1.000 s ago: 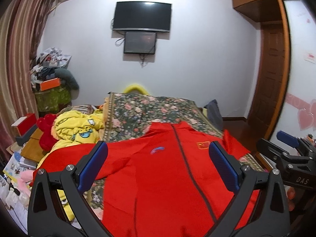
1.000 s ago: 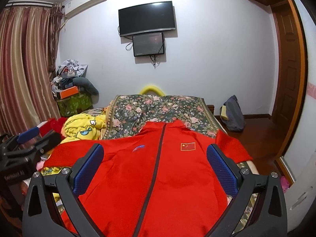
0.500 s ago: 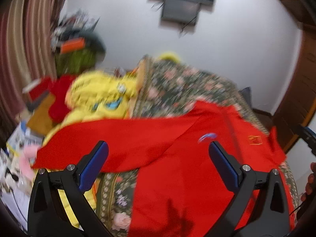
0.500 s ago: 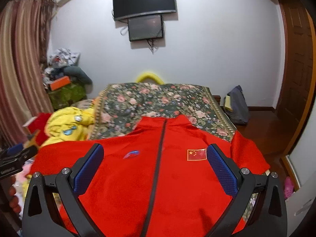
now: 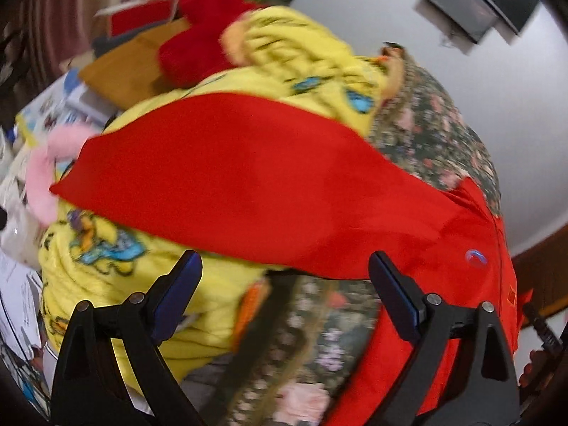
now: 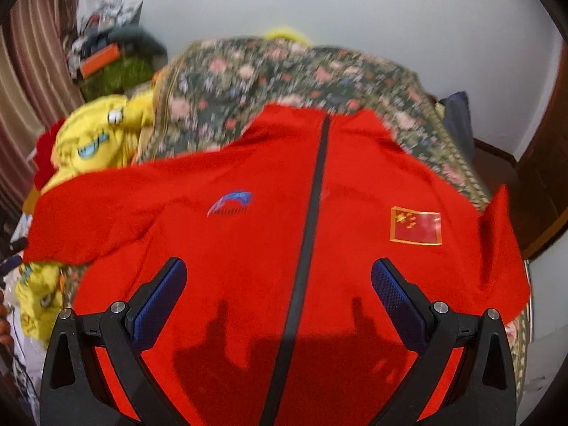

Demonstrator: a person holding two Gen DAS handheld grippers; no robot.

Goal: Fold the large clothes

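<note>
Two tools hang over the bed, both spread wide and holding nothing. The red track jacket (image 6: 301, 234) lies front-up and zipped on the floral bedspread (image 6: 284, 67), collar toward the far wall, body flat and sleeves stretched out to either side. That looks like the usual starting layout for a fold, with every edge within reach.

The right tool (image 6: 278, 284) hovers above the chest, its pads straddling the dark zipper (image 6: 312, 213), with the flag patch (image 6: 416, 225) off to its right and the blue logo (image 6: 230, 204) to its left. Its shadow falls on the cloth just below, so I'd say it is close but not touching.

The left tool (image 5: 284, 277) is tilted and aimed at the outstretched left sleeve (image 5: 220, 177), which runs off the bedspread edge and rests on a heap of yellow cartoon-print fabric (image 5: 106, 266). The view is blurred, but the sleeve plainly lies ahead of the pads, not between them.

I'd guess the sleeve comes first, brought in across the chest. Since it rests on the soft yellow pile, the pinch should take only red cloth, or the yellow fabric may come up with it.
</note>
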